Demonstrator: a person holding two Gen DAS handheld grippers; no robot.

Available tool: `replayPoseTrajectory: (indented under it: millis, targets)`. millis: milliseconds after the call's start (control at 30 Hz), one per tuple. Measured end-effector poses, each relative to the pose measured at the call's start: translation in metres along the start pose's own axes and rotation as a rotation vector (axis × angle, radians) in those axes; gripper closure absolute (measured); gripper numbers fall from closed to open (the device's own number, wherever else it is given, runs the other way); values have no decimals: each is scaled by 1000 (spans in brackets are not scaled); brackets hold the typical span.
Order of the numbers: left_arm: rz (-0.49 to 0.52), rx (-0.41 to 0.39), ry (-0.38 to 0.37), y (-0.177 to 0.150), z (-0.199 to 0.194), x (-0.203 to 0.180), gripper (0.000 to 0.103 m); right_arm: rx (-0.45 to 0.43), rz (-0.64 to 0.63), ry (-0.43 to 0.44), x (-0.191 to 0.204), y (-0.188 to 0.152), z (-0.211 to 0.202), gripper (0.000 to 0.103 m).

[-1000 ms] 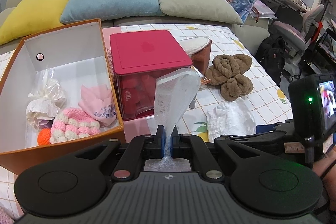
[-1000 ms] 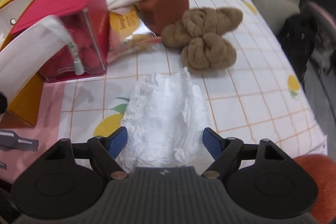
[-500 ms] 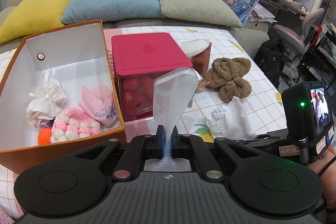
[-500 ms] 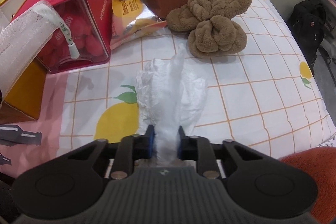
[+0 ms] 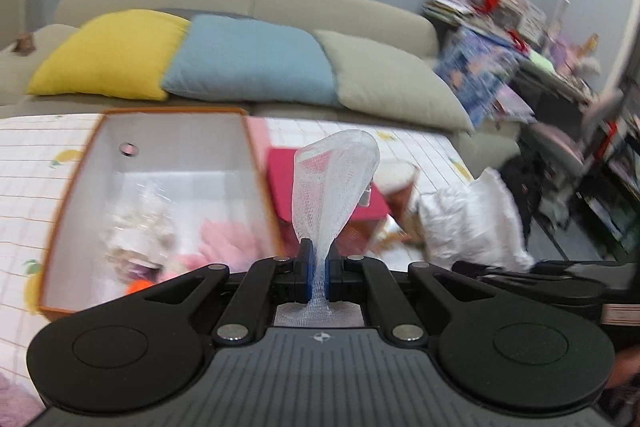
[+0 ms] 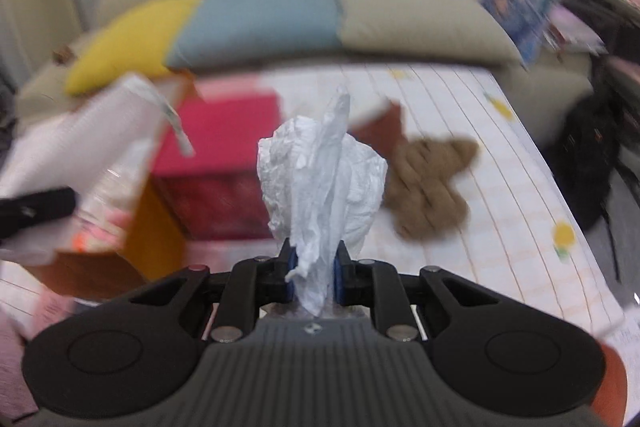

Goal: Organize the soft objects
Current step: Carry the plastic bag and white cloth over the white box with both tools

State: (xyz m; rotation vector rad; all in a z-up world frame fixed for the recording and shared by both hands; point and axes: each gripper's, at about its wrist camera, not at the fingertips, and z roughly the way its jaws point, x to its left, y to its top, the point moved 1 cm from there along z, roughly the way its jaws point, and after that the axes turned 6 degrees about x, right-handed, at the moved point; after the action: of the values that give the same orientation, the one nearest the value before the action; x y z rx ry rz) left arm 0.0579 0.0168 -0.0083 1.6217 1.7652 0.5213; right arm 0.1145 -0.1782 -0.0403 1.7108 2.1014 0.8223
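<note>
Two tools each gripped one soft thing. From the left wrist view, the left tool (image 5: 318,271) was clamped tight on the narrow end of a white mesh pouch (image 5: 334,183), which stood up from its pads. Beyond it, toward the left edge of the surface (image 5: 424,151), sat an open orange box (image 5: 260,187) with white inner walls; blurred pink, white and orange soft items (image 5: 188,251) lay in its near end. A red lidded container (image 5: 282,187) stood just beside the box's right wall. Further right, the white crumpled plastic bag (image 5: 472,219) showed above the black frame of the other tool.

From the right wrist view, the right tool (image 6: 314,273) had just been closing, and its pads pressed on the white crumpled plastic bag (image 6: 324,183), which rose bunched above them, clear of the surface (image 6: 500,163). A brown knotted plush towel (image 6: 432,187) lay on the surface toward its right edge, with a rust-brown item (image 6: 384,131) touching its far side. The red container (image 6: 224,163) stood left of the bag, and the mesh pouch (image 6: 84,147) hung blurred at the left. Yellow, blue and grey cushions (image 6: 260,19) lined the sofa beyond the far edge.
</note>
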Motion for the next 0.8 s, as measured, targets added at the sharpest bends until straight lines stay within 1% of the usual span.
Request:
replayPoseTrajectory:
  millis: [100,167,267,300,400,533,633,733,800]
  targets:
    - [-45,-15,38,8,-5,16,98,-59,-56,86,25,17,-14,87]
    - [-71,-25,63,13,-7,28,98,-83,-92,154,42,30,-18,87]
    - [-102,-36,96,22,-7,43,98,-84,-126,246,67,52,-15,87]
    - [-112,-35,101,25,-7,48,98,-83,-141,263,76,59,-13,87]
    - [-132,-12,124,37,3,62,98,-78,-207,271,104,79,3,87]
    - [-164,33,128,52,24,82,98,0,-239,283,131,105,41,87]
    - [-193,64,132,61,41,101,98,43,-276,267,144,120,67,87]
    - [-236,106,105,68,60,118,98,109,-300,265,152,133,94,87]
    - [-258,133,94,73,75,128,98,140,-329,240,157,138,111,87]
